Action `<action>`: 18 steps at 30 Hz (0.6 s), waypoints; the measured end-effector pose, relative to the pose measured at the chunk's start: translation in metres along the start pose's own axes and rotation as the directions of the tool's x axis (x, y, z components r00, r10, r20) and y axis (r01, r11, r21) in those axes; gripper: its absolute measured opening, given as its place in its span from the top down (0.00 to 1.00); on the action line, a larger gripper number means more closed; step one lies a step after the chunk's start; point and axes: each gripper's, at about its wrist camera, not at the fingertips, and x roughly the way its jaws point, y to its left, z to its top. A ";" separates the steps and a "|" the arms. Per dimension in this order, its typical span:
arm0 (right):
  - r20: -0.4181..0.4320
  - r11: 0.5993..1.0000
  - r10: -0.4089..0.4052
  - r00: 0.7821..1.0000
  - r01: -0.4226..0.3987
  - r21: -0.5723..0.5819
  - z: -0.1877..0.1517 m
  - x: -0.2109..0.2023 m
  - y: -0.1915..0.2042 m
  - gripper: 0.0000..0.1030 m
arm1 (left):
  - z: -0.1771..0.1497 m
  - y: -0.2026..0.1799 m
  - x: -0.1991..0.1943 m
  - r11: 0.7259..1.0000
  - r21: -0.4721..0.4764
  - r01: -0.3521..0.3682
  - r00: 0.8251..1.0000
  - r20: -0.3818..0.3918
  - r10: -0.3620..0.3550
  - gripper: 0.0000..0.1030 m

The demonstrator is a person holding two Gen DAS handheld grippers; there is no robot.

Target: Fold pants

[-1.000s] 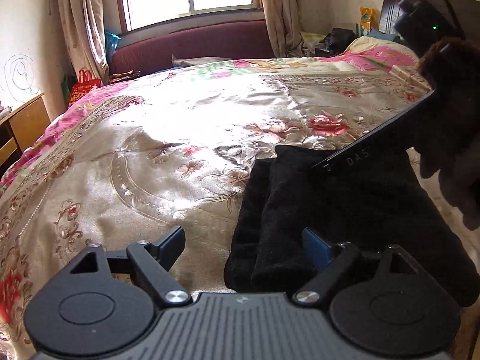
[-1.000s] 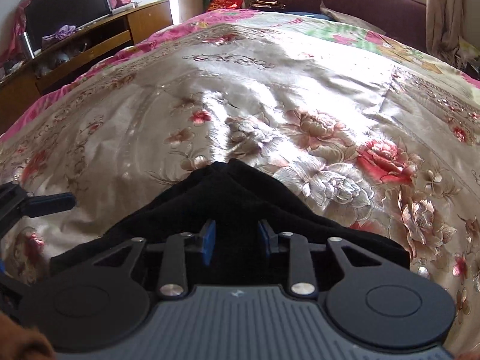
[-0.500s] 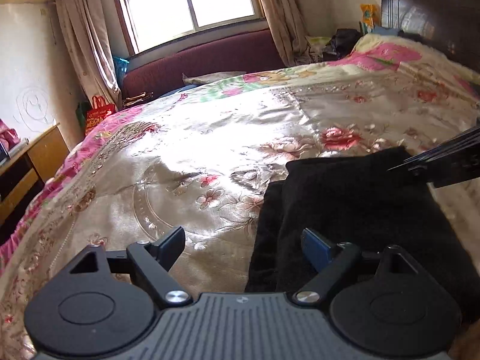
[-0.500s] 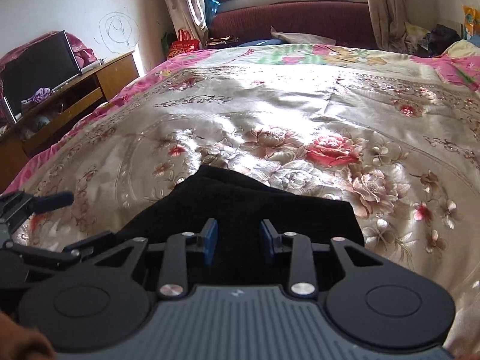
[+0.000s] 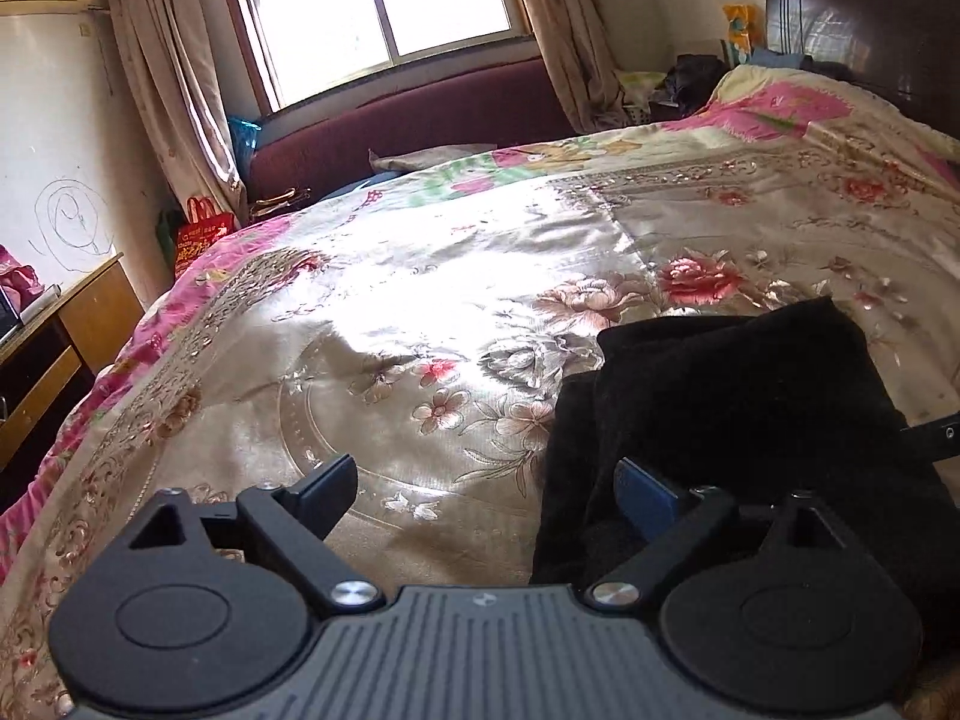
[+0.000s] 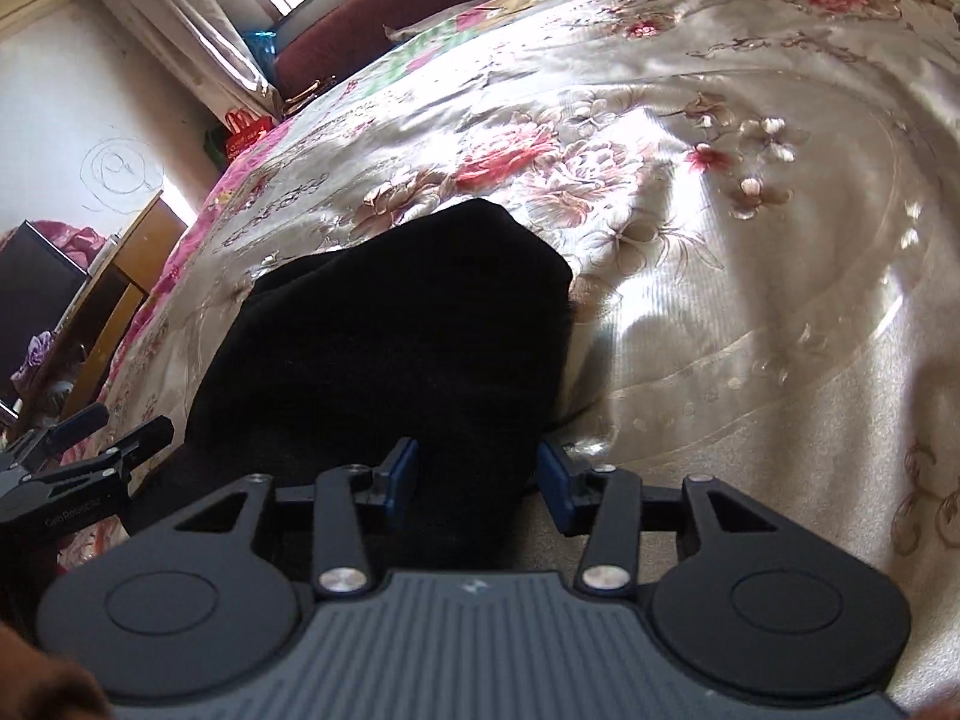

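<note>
Lying folded into a thick dark bundle on the shiny flowered bedspread (image 5: 456,276), the black pants (image 5: 738,408) rest near the bed's front edge, to the right of the left claw (image 5: 486,480). That claw stands wide open with nothing between its pads, its right finger over the bundle's left edge. The right claw (image 6: 477,477) has just been opening; the near end of the pants (image 6: 390,354) sits between its blue pads, which no longer seem to press on it. The fabric looks soft, plush and fairly heavy for cloth, so it should slump and hold a crease loosely, while the satin cover beneath may let it slide. A stacked edge or corner, pinched through all layers, seems the best hold. From the left wrist, the window (image 5: 384,6), the headboard (image 5: 864,30) and the bundle's layered left side show. From the right wrist, tilted, the bundle's rounded far end and the left claw (image 6: 102,432) beside it show, as does a desk (image 6: 120,282).
</note>
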 end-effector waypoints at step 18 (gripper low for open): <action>-0.064 0.980 0.122 0.991 -0.110 0.165 0.020 0.041 -0.006 0.63 | -0.011 -0.002 0.056 0.998 0.049 0.043 0.993 -0.108 -0.038 0.00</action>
